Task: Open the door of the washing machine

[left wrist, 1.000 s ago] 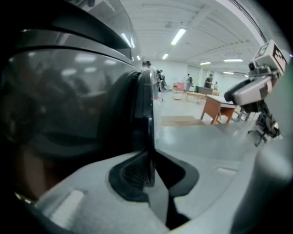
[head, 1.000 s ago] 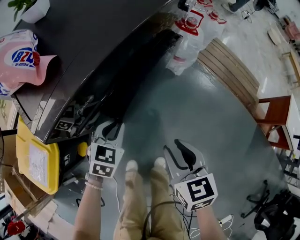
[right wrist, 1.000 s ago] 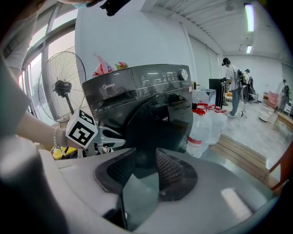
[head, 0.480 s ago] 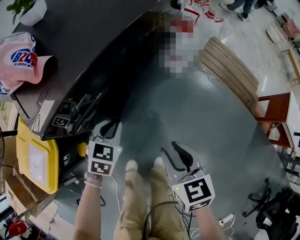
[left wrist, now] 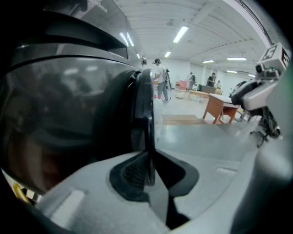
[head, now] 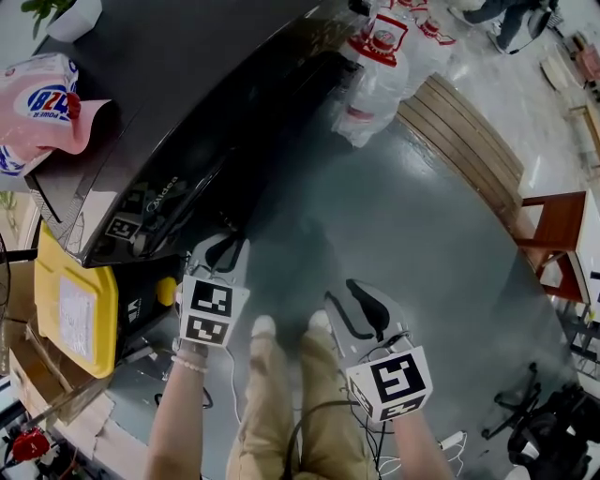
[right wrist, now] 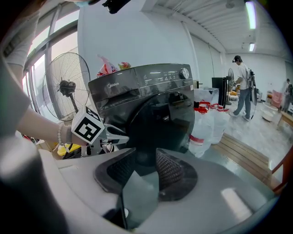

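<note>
Shows left claw [left wrist: 150,169] clamped on the thin rim of the round door [left wrist: 146,105] at the front of the dark washing machine [head: 169,94] standing on the grey floor [head: 403,234], with right claw [right wrist: 145,170] apart, empty, and facing that door from nearby.

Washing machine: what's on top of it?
A pink-and-white bag and a white plant pot sit on the washing machine; anything beneath the bag is covered.
</note>
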